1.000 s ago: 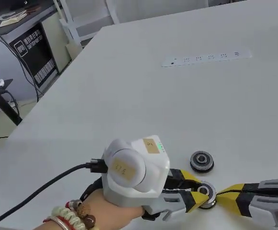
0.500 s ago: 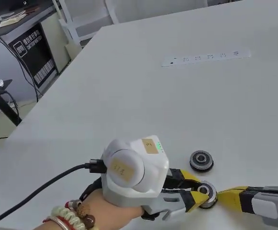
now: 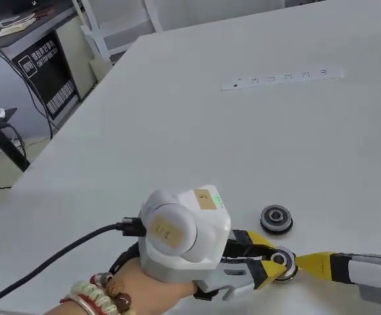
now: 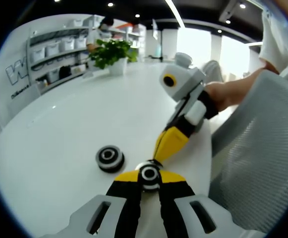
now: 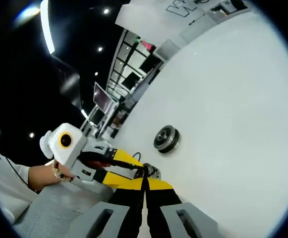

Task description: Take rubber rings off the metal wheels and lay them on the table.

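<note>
The held wheel (image 3: 282, 260) sits at the near edge of the surface (image 3: 197, 131), lying hub-up as far as you can judge. Your left tool (image 4: 150, 176) clamps it across the rim, coming in from 9 o'clock. Your right tool (image 3: 304, 262) meets it from the opposite side, at 3 o'clock. Its jaws are pressed narrow together and the yellow tips touch the wheel's rim. Whether any rubber is nipped between them is too small to tell.

That opposition is what the next move turns on. The two tools lie on one line through the wheel. In my judgement, a peel means drawing your right tool away toward 3 o'clock and upward while the left one grips firm.

The second wheel (image 3: 276, 219) lies free just toward 12 o'clock of the held one, with its dark rubber ring (image 4: 98, 158) on. The power strip (image 3: 282, 77) is well apart, further toward 12 o'clock.
</note>
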Available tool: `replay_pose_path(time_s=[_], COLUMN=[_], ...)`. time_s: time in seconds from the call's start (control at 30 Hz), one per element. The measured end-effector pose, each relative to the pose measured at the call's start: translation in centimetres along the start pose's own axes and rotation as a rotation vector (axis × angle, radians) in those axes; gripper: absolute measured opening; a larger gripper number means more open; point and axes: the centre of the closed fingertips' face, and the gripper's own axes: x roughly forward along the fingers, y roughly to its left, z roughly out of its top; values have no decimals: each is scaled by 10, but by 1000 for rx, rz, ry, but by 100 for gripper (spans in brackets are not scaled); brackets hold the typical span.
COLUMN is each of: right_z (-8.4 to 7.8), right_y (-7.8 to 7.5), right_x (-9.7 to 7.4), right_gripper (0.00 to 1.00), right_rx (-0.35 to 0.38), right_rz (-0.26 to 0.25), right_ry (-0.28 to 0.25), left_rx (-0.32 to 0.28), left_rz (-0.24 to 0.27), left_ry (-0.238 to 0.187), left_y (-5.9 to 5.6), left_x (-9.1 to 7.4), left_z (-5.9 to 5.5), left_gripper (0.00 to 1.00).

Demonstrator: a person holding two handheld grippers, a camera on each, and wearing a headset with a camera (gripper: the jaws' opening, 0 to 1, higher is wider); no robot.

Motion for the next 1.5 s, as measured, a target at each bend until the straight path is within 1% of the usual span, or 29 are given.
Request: replay_pose_path(time_s=[0.1,0.37,0.53,0.83,0.97,1.5], right_z=[-2,-1,-1,0,1,3], right_y=[1,4,4,5,7,12], right_x=[0,0,2,4,4,4], right_gripper=[0,0,0,0,0,0], right_rx=[33,50,50,39,39,30], right_rz=[20,40,47,57,71,98], right_ry=[-1,-5,1,-2,-5,-25], left_rx=[1,19,18,21,27,32], left_rz=[1,7,10,12,12,3], left_ry=[-2,4,7,6,7,5], left_y=[-1,-1,-1,-1,-1,-1], left_x=[0,1,1,1,1,2], left_z=[0,0,1,1,1,0], left_gripper=[14,14,14,14,14,14])
